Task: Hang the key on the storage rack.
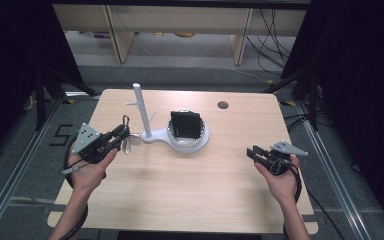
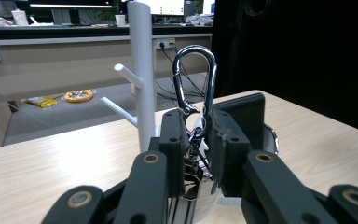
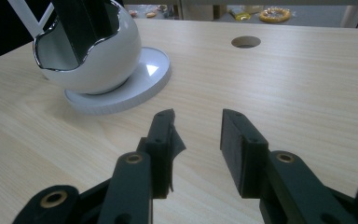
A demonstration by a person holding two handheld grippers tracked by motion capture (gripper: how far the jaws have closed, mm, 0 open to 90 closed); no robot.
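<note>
- High view: we see our left claw (image 1: 121, 138) clamping a silver metal carabiner (image 1: 125, 121) just left of the white branched stand (image 1: 141, 111); our right claw (image 1: 254, 153) hovers empty over the wooden tabletop (image 1: 195, 185).
- Left gripper view: the carabiner (image 2: 195, 79) rises between our closed jaws, the stand's post (image 2: 141, 70) just behind.
- Right gripper view: our jaws gape, the white egg-shaped bowl (image 3: 91, 51) ahead-left.

A silver metal carabiner with a pear-shaped loop (image 2: 195, 79) stands upright, its lower end pinched between the 2 black jaws of the left gripper (image 2: 196, 140). Small keyring parts hang from it below the jaws. In the high view the carabiner (image 1: 125, 121) sits above the table's left side, just beside the white pegged stand (image 1: 141, 111).
</note>
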